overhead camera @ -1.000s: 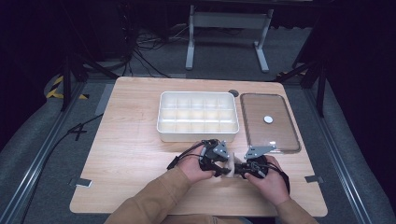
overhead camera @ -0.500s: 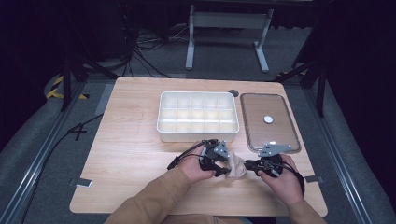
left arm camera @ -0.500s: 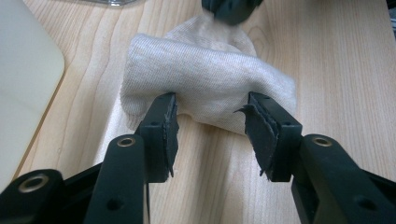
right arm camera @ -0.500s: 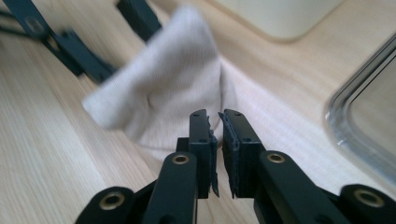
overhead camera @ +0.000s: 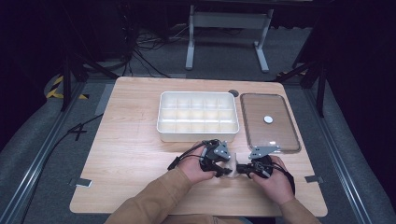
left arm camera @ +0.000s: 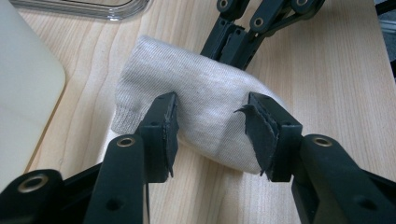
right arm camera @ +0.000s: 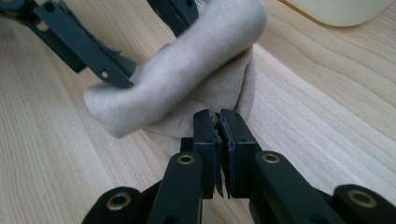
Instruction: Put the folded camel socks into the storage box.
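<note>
The person is working a pale knitted sock (left arm camera: pixel 205 112) between both tools; the left gripper (left arm camera: pixel 212 126) is clasping the bundled sock across its width, its fingers (left arm camera: pixel 163 123) pressing into the fabric on either side; the right gripper (right arm camera: pixel 219 122) has just been closing, and its fingers (right arm camera: pixel 205 135) are now pinching a fold of the sock's lower edge, nearly meeting. The sock is lying on the counter (overhead camera: pixel 135 154), straddled by the left fingers and just ahead of the right fingertips; it seems the step in hand is rolling or folding the sock, and the next move is probably calling for the right fingers to draw the pinched edge over while the left ones are keeping the bundle steady. Beyond the fingers a white compartment tray (overhead camera: pixel 198 116) is sitting beside a clear lid (overhead camera: pixel 268 122); the counter is pale wood, standing in a dark room with grey flooring and loose cables (overhead camera: pixel 140 60).
</note>
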Tool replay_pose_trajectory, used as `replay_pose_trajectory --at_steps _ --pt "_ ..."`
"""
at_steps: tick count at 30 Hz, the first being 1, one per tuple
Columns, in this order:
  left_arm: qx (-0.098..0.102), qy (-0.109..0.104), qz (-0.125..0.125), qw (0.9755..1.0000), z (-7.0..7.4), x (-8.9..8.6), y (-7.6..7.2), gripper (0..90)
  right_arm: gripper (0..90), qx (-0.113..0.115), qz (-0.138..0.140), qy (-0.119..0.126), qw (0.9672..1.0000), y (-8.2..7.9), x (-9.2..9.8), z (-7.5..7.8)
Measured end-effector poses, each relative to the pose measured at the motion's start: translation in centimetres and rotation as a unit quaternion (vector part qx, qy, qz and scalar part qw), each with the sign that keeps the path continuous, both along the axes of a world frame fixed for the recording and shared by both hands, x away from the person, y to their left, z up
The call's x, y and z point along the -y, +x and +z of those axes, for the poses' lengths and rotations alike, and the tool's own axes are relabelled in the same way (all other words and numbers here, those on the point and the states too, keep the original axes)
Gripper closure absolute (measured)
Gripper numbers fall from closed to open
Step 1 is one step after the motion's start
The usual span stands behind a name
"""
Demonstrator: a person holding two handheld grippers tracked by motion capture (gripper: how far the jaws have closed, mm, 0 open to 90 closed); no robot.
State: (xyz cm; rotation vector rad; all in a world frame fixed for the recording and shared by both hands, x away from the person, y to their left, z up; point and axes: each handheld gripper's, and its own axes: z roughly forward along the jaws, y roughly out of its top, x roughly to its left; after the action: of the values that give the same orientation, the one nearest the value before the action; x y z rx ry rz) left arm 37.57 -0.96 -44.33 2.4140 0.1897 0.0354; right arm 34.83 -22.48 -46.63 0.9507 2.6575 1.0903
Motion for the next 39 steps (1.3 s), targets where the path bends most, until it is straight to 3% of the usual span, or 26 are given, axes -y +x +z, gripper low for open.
replay_pose_trajectory --at_steps 13,18,22,23,27,33,39 --pt "-0.001 0.009 -0.003 1.0000 -1.0 0.8 0.1 54.1 85.7 -0.006 0.000 0.019 0.9998 0.1 0.1 -0.3" --pt "-0.009 0.009 0.008 0.9999 -1.0 0.8 0.0 54.8 83.7 -0.013 -0.001 0.027 0.9995 0.2 0.5 -0.2" --pt "-0.013 0.009 0.011 0.9998 -1.0 0.7 0.0 54.8 83.7 0.000 -0.005 0.023 0.9997 -0.1 0.9 0.9" --pt "-0.011 0.009 0.010 0.9998 -1.0 0.7 0.0 54.8 84.1 0.011 -0.009 0.032 0.9994 -0.3 1.2 1.8" --pt "-0.009 0.011 0.013 0.9998 -0.9 0.8 0.0 54.7 84.1 0.023 -0.006 0.042 0.9988 -0.6 1.0 2.8" --pt "-0.006 0.013 0.016 0.9998 -0.9 0.9 -0.1 54.6 84.3 0.039 -0.005 0.064 0.9972 -0.5 0.3 3.0" --pt "-0.006 0.011 0.013 0.9998 -0.9 0.8 0.0 54.0 85.9 0.032 0.007 0.050 0.9982 -0.2 -0.8 2.1"
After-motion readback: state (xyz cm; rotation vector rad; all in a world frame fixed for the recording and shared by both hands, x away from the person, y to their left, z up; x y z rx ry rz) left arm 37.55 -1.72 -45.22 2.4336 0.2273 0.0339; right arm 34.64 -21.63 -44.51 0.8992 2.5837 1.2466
